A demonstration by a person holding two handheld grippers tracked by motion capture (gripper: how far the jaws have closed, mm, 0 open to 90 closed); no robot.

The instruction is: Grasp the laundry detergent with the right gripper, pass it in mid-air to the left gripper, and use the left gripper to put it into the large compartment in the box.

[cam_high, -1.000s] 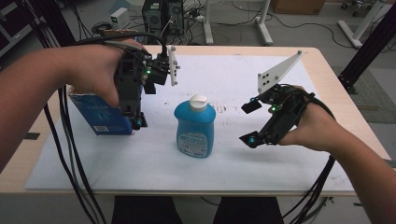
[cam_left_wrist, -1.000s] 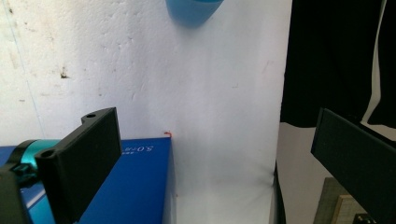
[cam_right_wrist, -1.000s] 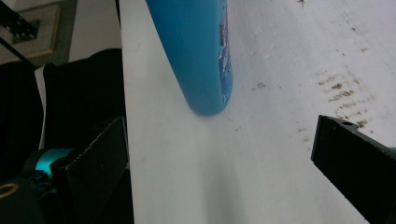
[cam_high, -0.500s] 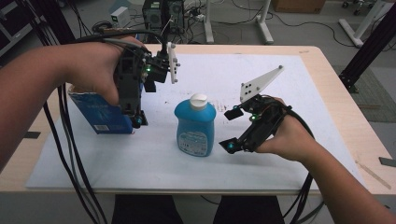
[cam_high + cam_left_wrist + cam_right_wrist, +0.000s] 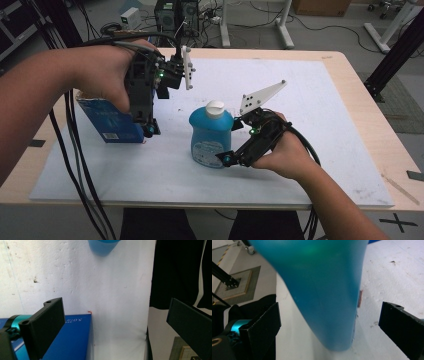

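The left forearm comes in from the lower left, hand raised, gripping the left gripper [image 5: 150, 131] so it points steeply downward, its grey plate tipped toward the far side. In the left gripper view its two black jaws stand wide apart. The right arm enters from the lower right, wrist low, holding the right gripper [image 5: 227, 157] nearly level and aimed leftward, plate angled upward. Its jaws also gape wide.

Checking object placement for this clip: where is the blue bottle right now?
In the high view the blue bottle stands upright mid-table on the white sheet, between the blue box and the right gripper, whose open jaws flank it.
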